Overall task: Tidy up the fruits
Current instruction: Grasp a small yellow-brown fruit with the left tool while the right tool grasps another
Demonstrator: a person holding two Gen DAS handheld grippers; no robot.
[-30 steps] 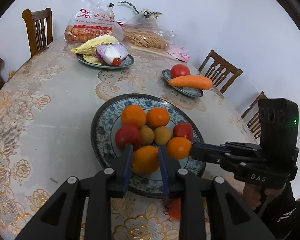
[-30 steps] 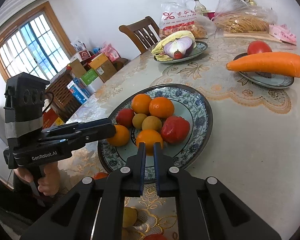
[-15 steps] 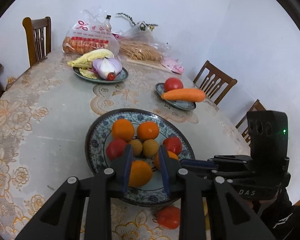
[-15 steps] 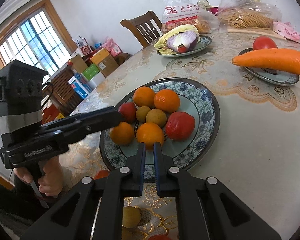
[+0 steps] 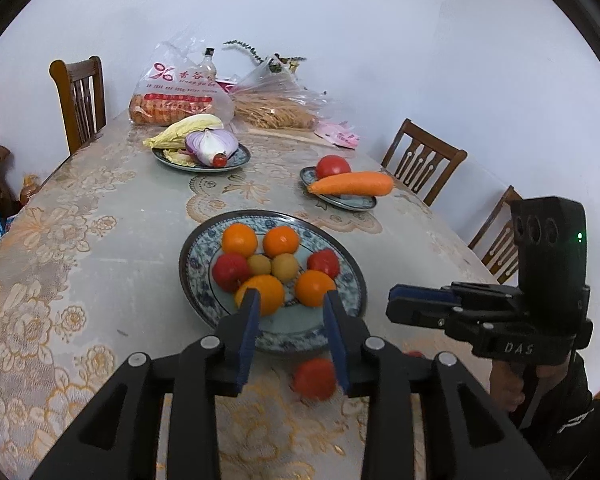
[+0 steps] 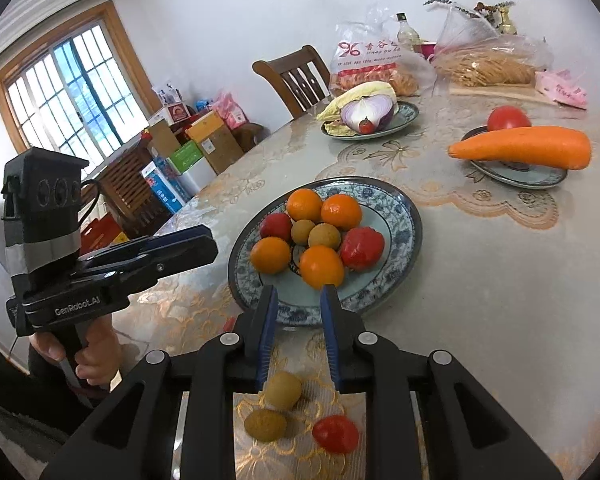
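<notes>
Jaws of both the left gripper (image 5: 291, 307) and right gripper (image 6: 298, 304), empty, have just been opening; each should lower squarely over a loose small red fruit (image 6: 335, 434) before closing, then carry it to the fruit plate (image 6: 400, 248).

Two black handheld grippers with blue-padded fingers, each held by a hand in a dark sleeve.

The left black plastic gripper (image 5: 290, 324) has angular open-frame finger links with round silver pivot screws and flat blue pads (image 5: 249, 336); in the right wrist view its side reads "GenRobot.AI", with a boxy three-lens camera block banded in grey tape. The right black plastic gripper (image 6: 298, 330) is built the same; its side reads "DAS", and a green light glows on its block. The dark sleeve (image 5: 580, 420) bears a pale marking.
</notes>
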